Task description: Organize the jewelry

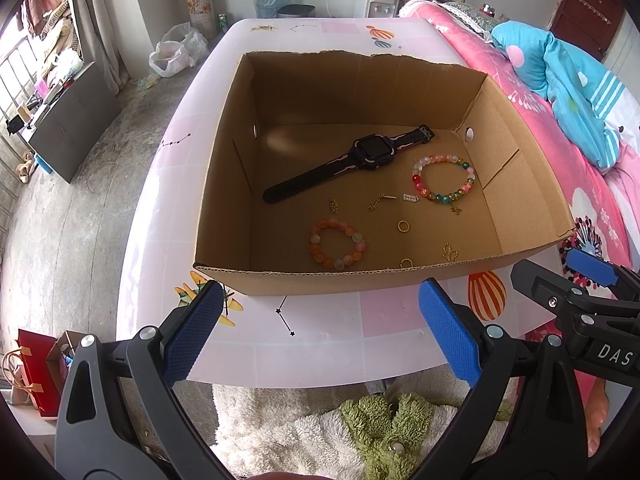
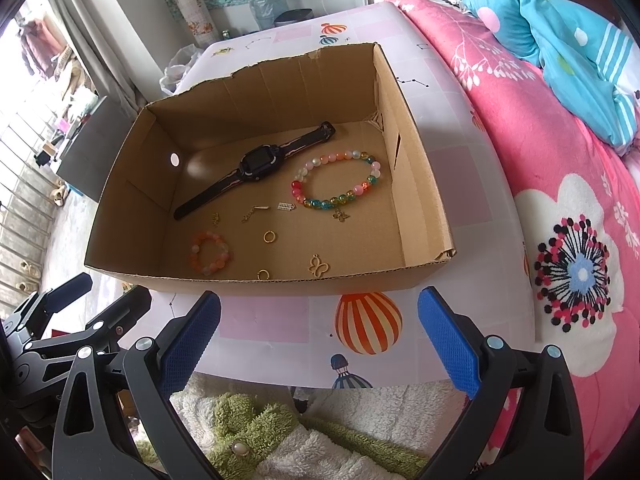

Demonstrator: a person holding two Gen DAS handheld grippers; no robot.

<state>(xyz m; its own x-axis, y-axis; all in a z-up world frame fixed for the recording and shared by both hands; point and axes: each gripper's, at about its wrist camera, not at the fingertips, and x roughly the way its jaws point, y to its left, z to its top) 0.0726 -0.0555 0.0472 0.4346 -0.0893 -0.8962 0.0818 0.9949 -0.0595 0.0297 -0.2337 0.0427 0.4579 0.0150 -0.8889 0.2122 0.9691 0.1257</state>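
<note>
An open cardboard box (image 1: 224,168) (image 2: 420,208) stands on the pink patterned table. Inside lie a black watch (image 1: 372,152) (image 2: 256,166), a multicoloured bead bracelet (image 1: 442,178) (image 2: 338,180), an orange bead bracelet (image 1: 338,244) (image 2: 210,252), a gold ring (image 1: 403,227) (image 2: 269,236), a gold butterfly charm (image 1: 450,252) (image 2: 319,267) and several small gold pieces. My left gripper (image 1: 320,328) is open and empty, just in front of the box's near wall. My right gripper (image 2: 320,332) is open and empty too, beside it; it shows at the right edge of the left wrist view (image 1: 576,280).
A bed with a pink quilt (image 2: 560,200) and a blue pillow (image 1: 568,80) runs along the right of the table. A white and green fleece garment (image 1: 360,428) lies below the table's near edge. A dark cabinet (image 1: 68,128) stands on the floor at left.
</note>
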